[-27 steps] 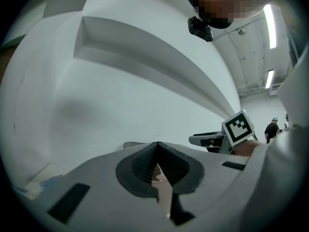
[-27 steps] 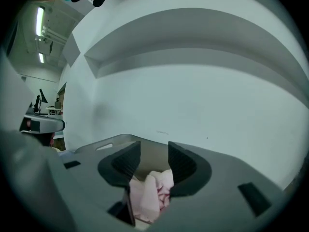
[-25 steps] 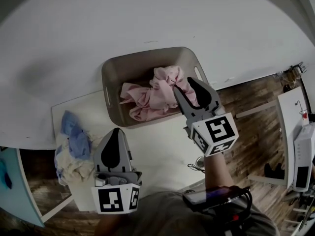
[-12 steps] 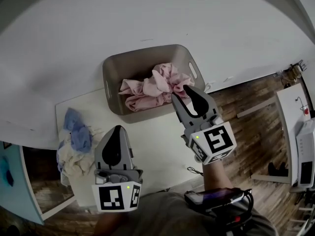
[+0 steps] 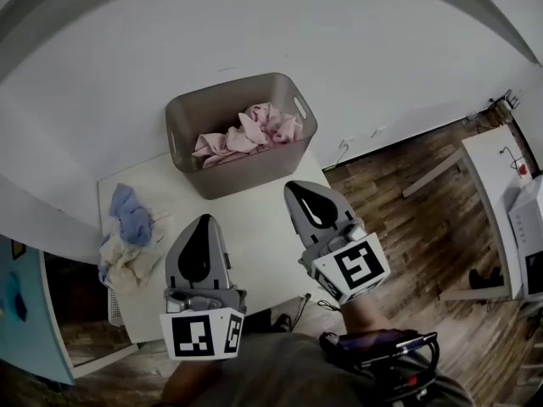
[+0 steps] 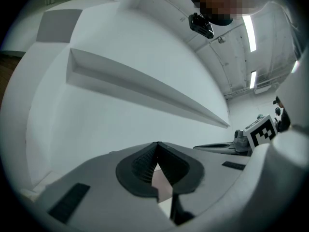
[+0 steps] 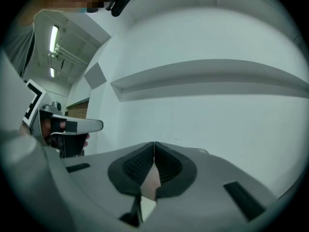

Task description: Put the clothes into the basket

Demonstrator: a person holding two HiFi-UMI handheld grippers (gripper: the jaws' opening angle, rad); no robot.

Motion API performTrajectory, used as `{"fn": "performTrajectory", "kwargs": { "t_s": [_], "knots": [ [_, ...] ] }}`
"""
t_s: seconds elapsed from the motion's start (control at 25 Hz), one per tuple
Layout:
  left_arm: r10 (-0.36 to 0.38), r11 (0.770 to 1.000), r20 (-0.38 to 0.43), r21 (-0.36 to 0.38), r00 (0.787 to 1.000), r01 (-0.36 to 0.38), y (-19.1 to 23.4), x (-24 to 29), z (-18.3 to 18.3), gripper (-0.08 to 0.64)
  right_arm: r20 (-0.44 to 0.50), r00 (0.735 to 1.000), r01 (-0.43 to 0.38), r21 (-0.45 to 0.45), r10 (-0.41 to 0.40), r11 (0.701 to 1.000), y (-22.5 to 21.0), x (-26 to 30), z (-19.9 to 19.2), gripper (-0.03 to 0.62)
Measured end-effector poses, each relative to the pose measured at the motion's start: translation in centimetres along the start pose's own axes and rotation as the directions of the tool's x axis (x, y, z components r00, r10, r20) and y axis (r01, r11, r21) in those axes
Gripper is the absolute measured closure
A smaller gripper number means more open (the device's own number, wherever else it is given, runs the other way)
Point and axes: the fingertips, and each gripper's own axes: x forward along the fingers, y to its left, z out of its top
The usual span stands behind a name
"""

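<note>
A grey plastic basket (image 5: 254, 170) stands at the far edge of the white table (image 5: 254, 244), against the wall. Pink clothes (image 5: 248, 132) lie heaped inside it. More clothes, blue (image 5: 132, 219) over cream (image 5: 127, 261), are piled at the table's left edge. My right gripper (image 5: 294, 189) hovers over the table in front of the basket, apart from it; its jaws have just been closing and are shut with nothing between them (image 7: 154, 145). My left gripper (image 5: 202, 221) hangs over the table's near part, right of the pile, shut and empty (image 6: 157, 144).
The white wall rises right behind the basket. Wood floor lies right of the table, with a white desk (image 5: 496, 155) further right. A thin cable (image 5: 303, 305) lies near the table's front edge. A blue panel (image 5: 21, 312) stands at the far left.
My right gripper has drawn back out of the basket, leaving the pink garment inside, and has shut. Both grippers have pulled away from the basket toward the table's near side.
</note>
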Motion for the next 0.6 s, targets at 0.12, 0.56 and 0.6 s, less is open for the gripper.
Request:
{"fn": "performTrajectory", "kwargs": {
  "t_s": [0.12, 0.56, 0.6],
  "knots": [
    [-0.032, 0.999, 0.023, 0.03, 0.999, 0.032, -3.0, -2.2, 1.0, 0.551, 0.012, 1.0, -0.005, 0.002, 0.005, 1.0, 1.9, -3.9, 0.0, 0.583],
    [-0.108, 0.988, 0.071, 0.118, 0.992, 0.099, -9.8, -7.9, 3.4, 0.551, 0.054, 0.998, 0.009, 0.026, -0.01, 1.0, 5.3, -13.2, 0.2, 0.581],
    [-0.109, 0.987, 0.073, 0.127, 0.991, 0.099, -10.0, -8.3, 3.5, 0.551, 0.06, 0.998, 0.01, 0.023, -0.011, 1.0, 5.5, -13.6, 0.4, 0.581]
  ]
}}
